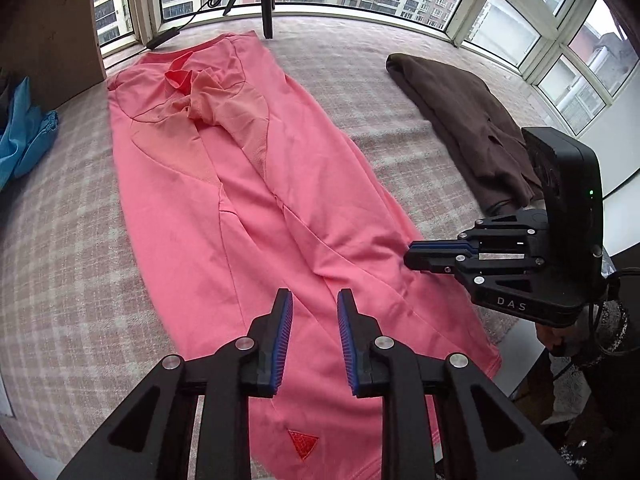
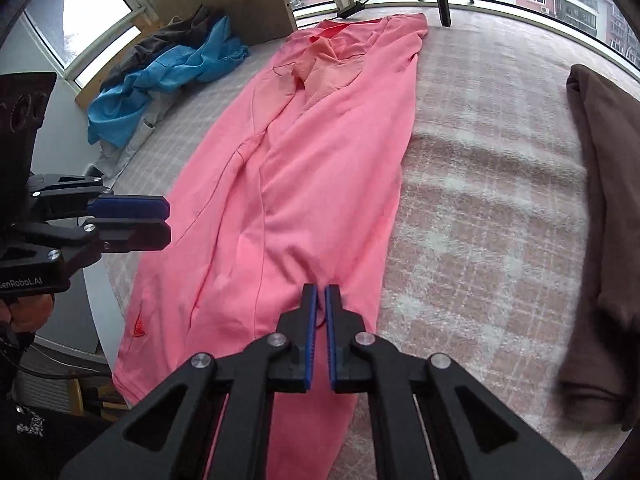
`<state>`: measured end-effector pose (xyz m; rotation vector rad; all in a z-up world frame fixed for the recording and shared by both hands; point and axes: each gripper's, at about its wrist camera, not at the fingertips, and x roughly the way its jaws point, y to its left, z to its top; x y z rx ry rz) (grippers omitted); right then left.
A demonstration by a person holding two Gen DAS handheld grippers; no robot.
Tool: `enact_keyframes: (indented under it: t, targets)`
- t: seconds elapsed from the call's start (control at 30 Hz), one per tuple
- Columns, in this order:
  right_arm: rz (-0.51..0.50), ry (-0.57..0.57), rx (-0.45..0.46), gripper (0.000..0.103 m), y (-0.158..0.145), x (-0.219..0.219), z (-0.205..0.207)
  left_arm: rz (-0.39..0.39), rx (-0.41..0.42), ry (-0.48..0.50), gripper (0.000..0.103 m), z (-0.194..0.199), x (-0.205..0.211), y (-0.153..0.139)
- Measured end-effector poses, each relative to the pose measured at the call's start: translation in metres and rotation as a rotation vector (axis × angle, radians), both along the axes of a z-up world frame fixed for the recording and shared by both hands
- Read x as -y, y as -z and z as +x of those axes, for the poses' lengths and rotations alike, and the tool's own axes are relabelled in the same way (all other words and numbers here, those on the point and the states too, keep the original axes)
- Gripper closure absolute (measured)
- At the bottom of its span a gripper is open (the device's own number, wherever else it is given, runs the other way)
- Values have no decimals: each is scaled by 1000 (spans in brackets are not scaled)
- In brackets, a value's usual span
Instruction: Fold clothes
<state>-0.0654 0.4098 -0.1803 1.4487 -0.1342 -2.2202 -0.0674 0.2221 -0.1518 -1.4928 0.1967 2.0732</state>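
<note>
Plaid bedcover (image 1: pixel 60 240); pink shirt (image 1: pixel 248 200) under hand-held gripper (image 1: pixel 314 300).

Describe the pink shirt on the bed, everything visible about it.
The pink shirt is coral-pink, smooth and thin-looking, with lighter mesh-like panels near the collar and a small red triangle logo by the hem. Both sides are folded inward, making a long narrow strip lying flat, slightly creased, on the checked bedcover. The left gripper hovers open over its hem end; the right gripper is nearly closed at its edge, whether pinching fabric is unclear.
</note>
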Motion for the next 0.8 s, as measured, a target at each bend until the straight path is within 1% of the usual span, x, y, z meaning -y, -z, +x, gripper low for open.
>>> enact_keyframes:
  t: [0.03,0.13,0.2,0.33,0.37,0.4,0.43,0.5,0.53,0.6,0.7,0.77,0.8]
  targets:
    - [-2,8,-3,98,-5,-6,6,12,18,2,79,5,2,1]
    - [-6,56,-20,98,-20,-29,28,48,93,17,78,25,1,10]
    - [-19,64,-11,97,-25,-35,43,42,123,30,78,40,-3,19]
    - [-20,27,0,96,-24,-23,66,19,159,56,78,63,-13,37]
    - [-16,19,7,94,-20,-19,69,14,166,57,78,66,-15,42]
    - [-11,13,18,92,-15,-15,70,22,164,53,78,67,-16,43]
    - [-6,6,29,92,-10,-11,70,32,160,48,81,67,-16,44]
    - [5,-5,51,92,1,-6,70,51,135,38,100,67,-15,43]
    - [11,-9,60,92,4,-5,71,71,129,31,103,67,-14,41]
    - [25,-16,75,91,9,-5,71,100,104,19,103,71,-10,28]
    - [65,-41,86,91,7,-8,77,119,40,42,103,87,-7,10]
    - [99,-64,94,91,7,-7,80,57,62,57,103,93,-9,25]
    - [117,-76,99,91,7,-7,82,45,92,49,103,94,-8,35]
